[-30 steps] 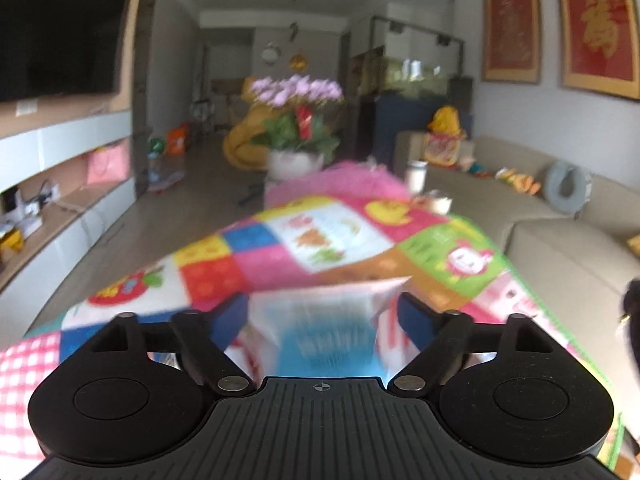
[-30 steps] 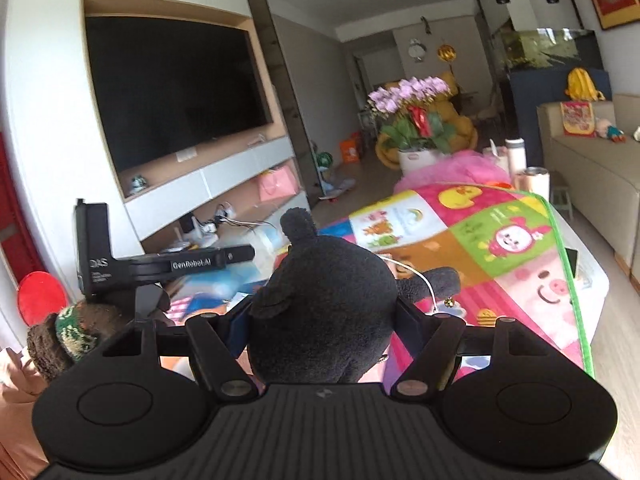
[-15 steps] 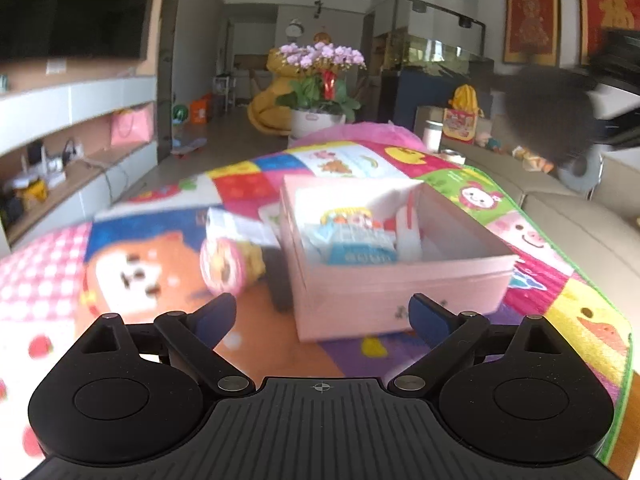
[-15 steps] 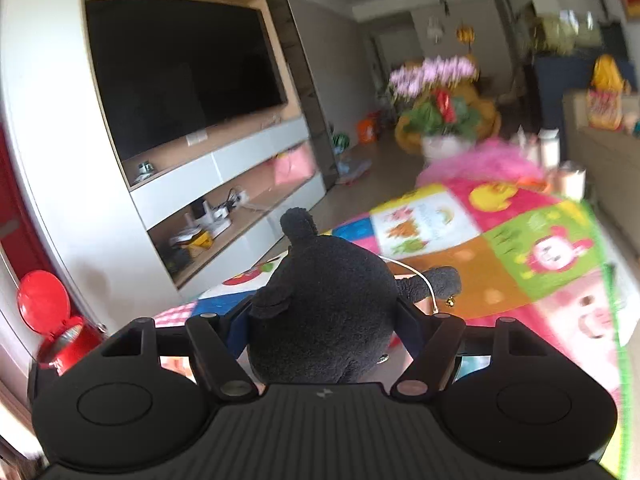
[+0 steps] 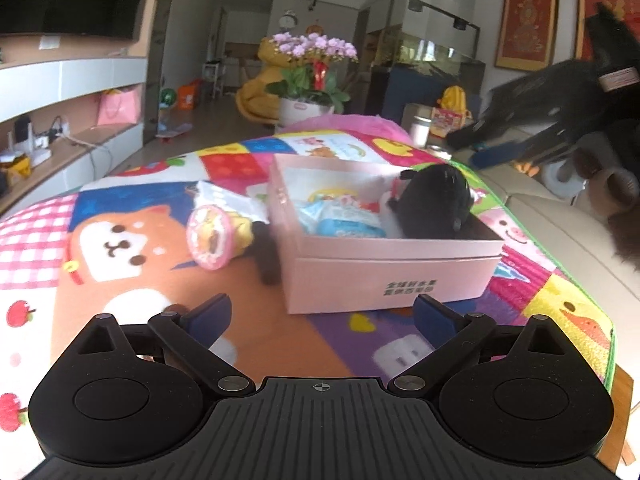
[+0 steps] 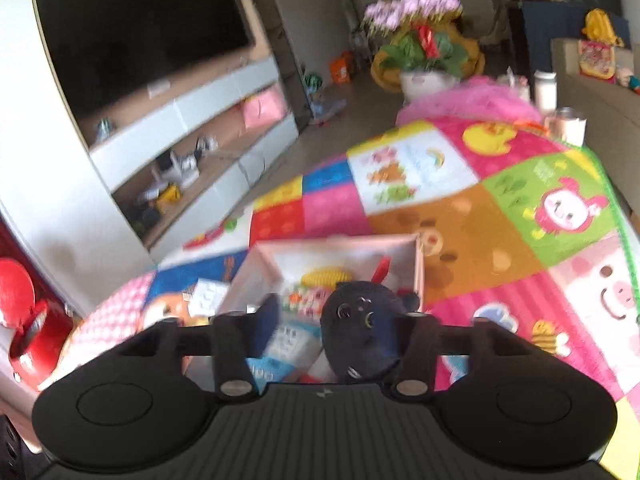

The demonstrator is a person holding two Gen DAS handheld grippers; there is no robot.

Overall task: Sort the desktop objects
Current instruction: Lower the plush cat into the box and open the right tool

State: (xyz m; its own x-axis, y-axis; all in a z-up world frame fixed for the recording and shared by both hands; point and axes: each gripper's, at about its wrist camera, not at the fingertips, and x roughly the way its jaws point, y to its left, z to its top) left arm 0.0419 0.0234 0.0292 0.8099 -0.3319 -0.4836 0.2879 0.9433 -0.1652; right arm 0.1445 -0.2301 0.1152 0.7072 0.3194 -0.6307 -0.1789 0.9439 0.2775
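A pink box (image 5: 392, 268) stands on the colourful play mat (image 5: 132, 280). A black plush toy (image 5: 434, 206) lies in its right part, beside blue wipe packets (image 5: 344, 222). My left gripper (image 5: 322, 318) is open and empty, just in front of the box. My right gripper (image 6: 340, 316) is open above the box (image 6: 418, 264), with the black plush (image 6: 362, 336) below its fingers in the box. It also shows at the upper right of the left wrist view (image 5: 520, 120). A round pink snack pack (image 5: 210, 242) and a dark object (image 5: 268, 256) lie left of the box.
A beige sofa (image 5: 568, 232) runs along the right. A flower pot (image 5: 306, 110) and a cup (image 5: 418, 132) stand past the mat's far end. A TV wall with shelves (image 6: 192, 120) is on the left. A red bin (image 6: 24, 320) stands at the left.
My right gripper has opened and let the black plush go into the box. My left gripper has let the wipe packet go and drawn back from the box.
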